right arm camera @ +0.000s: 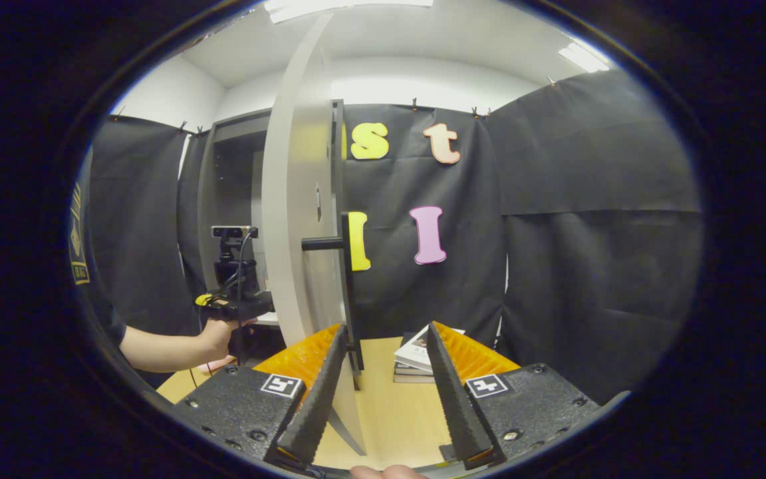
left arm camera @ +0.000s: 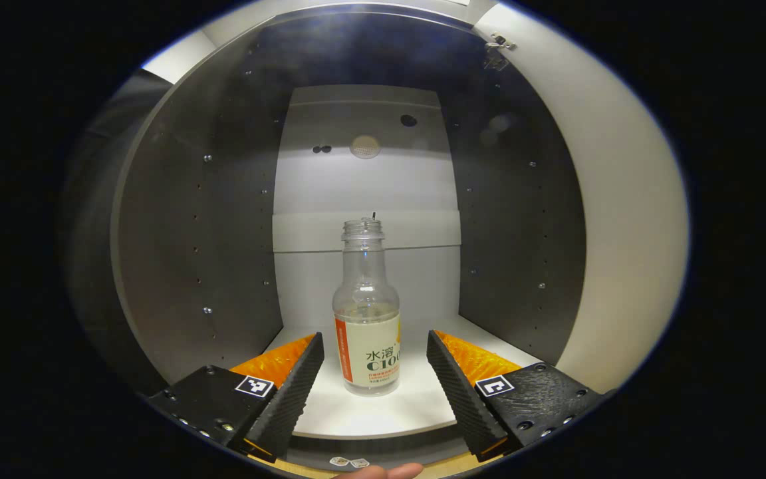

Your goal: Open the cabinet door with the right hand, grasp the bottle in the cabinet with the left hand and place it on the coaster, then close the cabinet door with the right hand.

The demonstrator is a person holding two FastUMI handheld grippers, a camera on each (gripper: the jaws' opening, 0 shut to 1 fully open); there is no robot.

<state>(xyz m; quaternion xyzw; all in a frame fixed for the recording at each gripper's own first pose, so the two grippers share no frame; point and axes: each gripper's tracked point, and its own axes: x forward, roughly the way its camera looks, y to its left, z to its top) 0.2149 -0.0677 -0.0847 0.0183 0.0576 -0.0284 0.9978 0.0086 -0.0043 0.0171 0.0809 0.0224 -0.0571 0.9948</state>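
Observation:
A clear, capless bottle (left arm camera: 366, 319) with a white and orange label stands upright on the white cabinet floor (left arm camera: 416, 406). My left gripper (left arm camera: 375, 334) is open and reaches into the cabinet, one finger on each side of the bottle, with a gap on both sides. In the right gripper view the white cabinet door (right arm camera: 296, 233) stands swung open, seen edge-on, with its black bar handle (right arm camera: 346, 266) facing right. My right gripper (right arm camera: 385, 327) is open; the door's lower edge and the handle's foot lie just inside its left finger (right arm camera: 320, 392). A hand holds the left gripper (right arm camera: 233, 306) at the cabinet opening.
The cabinet's dark side walls (left arm camera: 183, 253) and a white back shelf (left arm camera: 366, 229) enclose the bottle. A stack of books (right arm camera: 416, 356) lies on the wooden table (right arm camera: 389, 406) behind the right gripper. A pinkish flat thing (right arm camera: 213, 364) lies under the person's hand.

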